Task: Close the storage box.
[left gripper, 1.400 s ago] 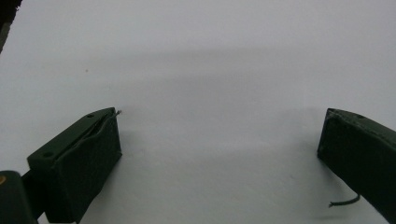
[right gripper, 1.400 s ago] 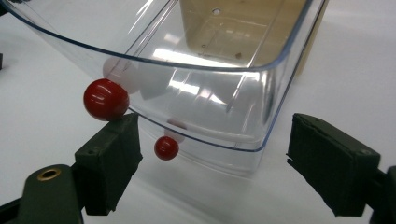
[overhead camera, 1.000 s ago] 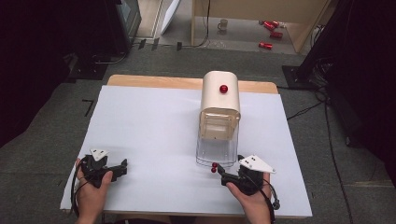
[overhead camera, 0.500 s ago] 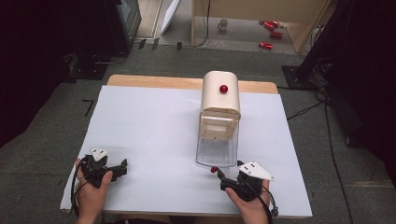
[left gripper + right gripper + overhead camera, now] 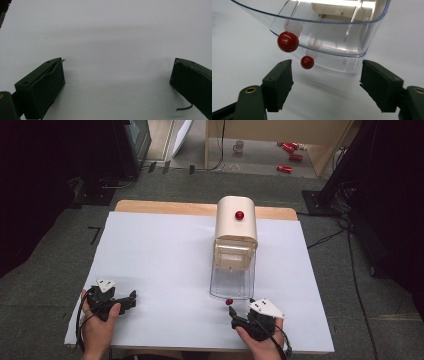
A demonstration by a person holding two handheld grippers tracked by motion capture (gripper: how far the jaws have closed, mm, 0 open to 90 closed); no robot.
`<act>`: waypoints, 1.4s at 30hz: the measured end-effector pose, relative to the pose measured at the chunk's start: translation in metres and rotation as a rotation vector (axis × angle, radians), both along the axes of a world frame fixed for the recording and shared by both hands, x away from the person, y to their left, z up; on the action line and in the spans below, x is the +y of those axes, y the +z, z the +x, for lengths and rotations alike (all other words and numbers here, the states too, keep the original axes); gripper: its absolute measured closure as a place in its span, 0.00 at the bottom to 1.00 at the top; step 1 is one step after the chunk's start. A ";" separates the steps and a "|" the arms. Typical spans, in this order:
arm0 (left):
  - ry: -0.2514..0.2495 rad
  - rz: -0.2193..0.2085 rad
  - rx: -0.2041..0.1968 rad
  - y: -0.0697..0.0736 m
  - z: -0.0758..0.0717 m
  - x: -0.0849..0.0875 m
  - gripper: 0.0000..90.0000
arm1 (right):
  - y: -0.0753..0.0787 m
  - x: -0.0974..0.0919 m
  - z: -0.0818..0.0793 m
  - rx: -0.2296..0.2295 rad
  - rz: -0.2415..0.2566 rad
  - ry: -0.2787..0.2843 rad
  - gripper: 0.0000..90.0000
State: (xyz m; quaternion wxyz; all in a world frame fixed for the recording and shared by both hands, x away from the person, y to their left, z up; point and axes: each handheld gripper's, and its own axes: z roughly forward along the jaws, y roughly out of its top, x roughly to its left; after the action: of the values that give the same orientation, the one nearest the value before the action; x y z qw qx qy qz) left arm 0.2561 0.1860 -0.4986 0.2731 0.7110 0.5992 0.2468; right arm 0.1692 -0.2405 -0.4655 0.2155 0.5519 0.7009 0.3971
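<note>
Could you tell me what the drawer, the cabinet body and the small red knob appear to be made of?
The drawer looks like clear, glossy plastic: the table shows through its walls. The cabinet body seems to be cream plastic with a smooth satin finish, though painted wood is possible. The red knob is shiny, perhaps plastic or lacquered wood; highlights glint on it.

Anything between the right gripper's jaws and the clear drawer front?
In the right gripper view, a red knob sits between the open right gripper and the clear drawer.
</note>
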 end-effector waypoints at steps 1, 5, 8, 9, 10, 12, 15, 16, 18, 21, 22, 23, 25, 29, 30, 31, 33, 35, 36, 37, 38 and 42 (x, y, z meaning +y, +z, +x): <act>0.000 0.000 0.000 0.000 0.000 0.000 0.00 | -0.001 0.001 0.000 -0.002 -0.001 -0.005 0.32; 0.000 0.000 -0.001 0.000 0.000 0.000 0.00 | 0.001 0.004 -0.004 -0.012 0.005 -0.005 0.46; 0.000 0.000 -0.001 0.000 0.000 0.000 0.00 | 0.004 0.004 -0.006 -0.023 0.015 0.013 0.55; 0.000 0.000 0.000 0.000 0.000 0.000 0.00 | 0.004 0.005 -0.007 -0.024 0.020 0.021 0.57; 0.000 0.000 0.000 0.000 0.000 0.000 0.00 | 0.005 0.006 -0.007 -0.024 0.022 0.027 0.58; 0.000 0.000 0.000 0.000 0.000 0.000 0.00 | 0.005 0.008 -0.007 -0.020 0.029 0.039 0.61; 0.000 0.000 0.000 0.000 0.000 0.000 0.00 | 0.005 0.013 -0.007 -0.016 0.025 0.064 0.66; 0.000 0.000 0.000 0.000 0.000 0.000 0.00 | 0.005 0.014 -0.007 -0.016 0.021 0.063 0.68; 0.000 0.000 0.000 0.000 0.000 0.000 0.00 | 0.006 0.016 -0.006 -0.019 0.024 0.066 0.71; 0.001 0.000 -0.001 0.000 0.000 0.000 0.00 | 0.009 0.017 -0.003 -0.021 0.025 0.070 0.75; 0.000 0.000 0.000 0.000 0.000 0.000 0.00 | 0.009 0.017 -0.002 -0.022 0.026 0.072 0.76; 0.000 0.000 0.000 0.000 0.000 0.000 0.00 | 0.010 0.017 -0.001 -0.022 0.025 0.077 0.77; 0.000 0.000 0.000 0.000 0.000 0.000 0.00 | 0.011 0.019 0.000 -0.021 0.026 0.084 0.79; 0.000 0.000 0.000 0.000 0.000 0.000 0.00 | 0.010 0.022 0.002 -0.015 0.023 0.085 0.83; 0.000 0.000 0.000 0.000 0.000 0.000 0.00 | 0.009 0.023 0.003 -0.016 0.015 0.088 0.85; 0.000 0.000 0.000 0.000 0.000 0.000 0.00 | 0.009 0.023 0.003 -0.015 0.016 0.088 0.85; 0.000 0.000 0.000 0.000 0.000 0.000 0.00 | 0.010 0.023 0.004 -0.013 0.019 0.087 0.85; 0.000 0.000 0.000 0.000 0.000 0.000 0.00 | 0.010 0.023 0.004 -0.012 0.020 0.089 0.86; 0.000 0.000 0.000 0.000 0.000 0.000 0.00 | 0.011 0.023 0.004 -0.010 0.024 0.091 0.86; 0.000 0.000 0.000 0.000 0.000 0.000 0.00 | 0.011 0.022 0.004 -0.011 0.027 0.092 0.86; 0.000 0.000 0.000 0.000 0.000 0.000 0.00 | 0.012 0.022 0.004 -0.011 0.031 0.093 0.86; 0.000 0.000 0.000 0.000 0.000 0.000 0.00 | 0.017 0.022 0.005 -0.018 0.034 0.097 0.87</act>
State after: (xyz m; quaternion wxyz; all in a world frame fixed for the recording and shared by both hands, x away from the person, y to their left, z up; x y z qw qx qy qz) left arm 0.2561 0.1860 -0.4986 0.2731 0.7109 0.5993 0.2467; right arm 0.1737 -0.2181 -0.4487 0.1928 0.5173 0.7181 0.4237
